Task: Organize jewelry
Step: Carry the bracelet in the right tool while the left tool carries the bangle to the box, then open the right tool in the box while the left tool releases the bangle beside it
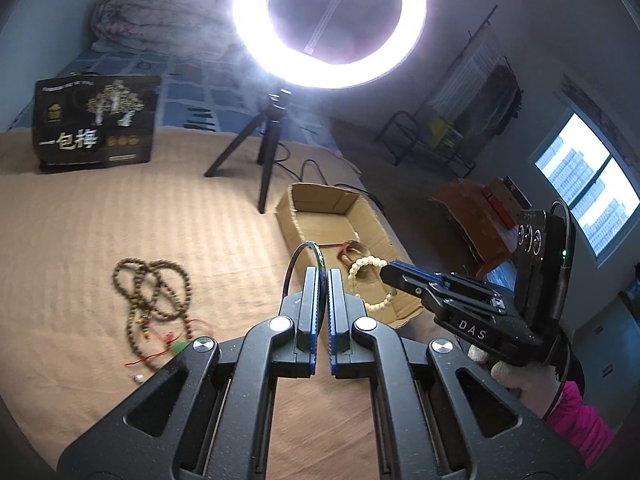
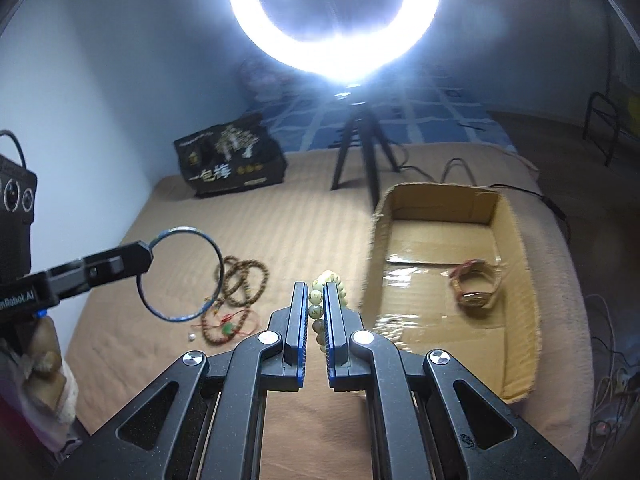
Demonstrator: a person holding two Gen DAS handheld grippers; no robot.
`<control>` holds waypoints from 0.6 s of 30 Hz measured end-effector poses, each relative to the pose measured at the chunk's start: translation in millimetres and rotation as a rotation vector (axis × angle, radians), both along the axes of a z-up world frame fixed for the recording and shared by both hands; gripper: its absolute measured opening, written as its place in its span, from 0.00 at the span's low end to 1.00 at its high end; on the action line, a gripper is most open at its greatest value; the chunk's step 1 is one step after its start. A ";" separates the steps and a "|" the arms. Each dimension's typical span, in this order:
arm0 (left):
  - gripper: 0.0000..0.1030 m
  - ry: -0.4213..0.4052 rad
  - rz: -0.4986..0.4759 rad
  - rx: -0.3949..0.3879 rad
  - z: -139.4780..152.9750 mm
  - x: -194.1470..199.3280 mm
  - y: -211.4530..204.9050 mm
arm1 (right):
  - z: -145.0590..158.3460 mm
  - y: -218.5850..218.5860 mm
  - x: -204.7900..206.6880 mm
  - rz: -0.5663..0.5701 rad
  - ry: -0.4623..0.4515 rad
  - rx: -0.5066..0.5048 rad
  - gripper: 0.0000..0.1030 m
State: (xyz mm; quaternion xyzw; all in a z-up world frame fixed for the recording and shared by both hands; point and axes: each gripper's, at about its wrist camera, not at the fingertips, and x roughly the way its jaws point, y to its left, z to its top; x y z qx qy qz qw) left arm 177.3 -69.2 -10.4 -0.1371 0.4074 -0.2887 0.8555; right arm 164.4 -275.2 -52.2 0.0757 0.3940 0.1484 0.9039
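Bed (image 2: 280, 220), tan ribbed cover, bearing all below.
Ring light (image 1: 330, 20) on black tripod (image 1: 260, 152), lit, at far edge of cover, behind box.
Black bag (image 1: 96, 124) with white characters, upright, far left, well apart from rest.
Box (image 2: 516, 280), open-topped cardboard, right of centre on cover; taped floor.
Left gripper (image 1: 323, 276), black with blue pads; jaws nearly together, clamped on bangle rim. Raised above cover, left of box.
Right gripper (image 2: 316, 292), same make; jaws narrowed on bead bracelet, pads pressing beads from both sides. Raised near left wall of box.
Mala (image 1: 154, 296), long brown bead strand in loose coils with red cord and green bead, lying on cover left of both grippers.
Bangle (image 2: 180, 274), thin dark ring with blue flecks, held in air by left gripper, above mala in right wrist view.
Watch (image 2: 478, 288), gold-toned with reddish strap, curled, lying inside box on floor.
Bead bracelet (image 1: 370, 282), cream beads, held by right gripper, hanging over near end of box.
Pearl (image 2: 191, 336), single, white, on cover just beside mala.
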 end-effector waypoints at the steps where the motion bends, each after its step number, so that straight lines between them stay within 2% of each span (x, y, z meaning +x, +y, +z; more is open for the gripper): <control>1: 0.01 0.000 -0.006 0.000 -0.4 1.6 -4.4 | -0.2 -5.6 0.5 -0.012 0.001 0.000 0.06; 11: 0.01 0.008 -0.065 0.008 -13.6 28.2 -66.9 | -15.7 -53.0 8.1 -0.106 0.038 -0.029 0.06; 18: 0.01 0.012 -0.100 0.052 -28.9 46.1 -113.2 | -28.8 -74.5 11.4 -0.143 0.068 -0.045 0.06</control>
